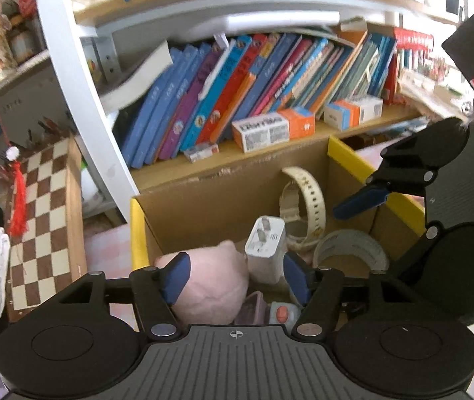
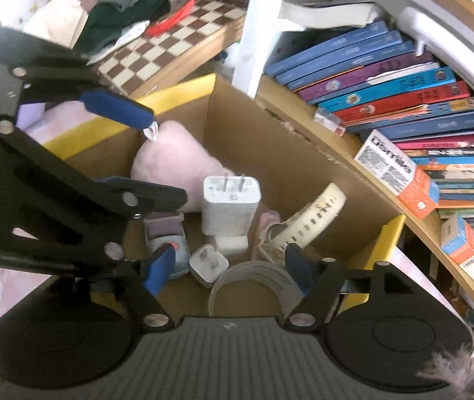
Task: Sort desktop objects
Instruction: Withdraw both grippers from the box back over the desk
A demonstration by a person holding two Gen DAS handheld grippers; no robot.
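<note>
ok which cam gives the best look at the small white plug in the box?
Right wrist view: the small white plug lies in the open on the floor of the cardboard box, both prongs visible, beside the large white charger. The left wrist view does not show it; only the large charger shows there.

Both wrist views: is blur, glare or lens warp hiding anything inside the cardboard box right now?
Left wrist view: fisheye bends the shelf frame, the books above are slightly smeared, but the white charger and pink plush in the cardboard box read clearly. Right wrist view: upper left is washed out by daylight; the watch strap and tape roll stay legible.
</note>
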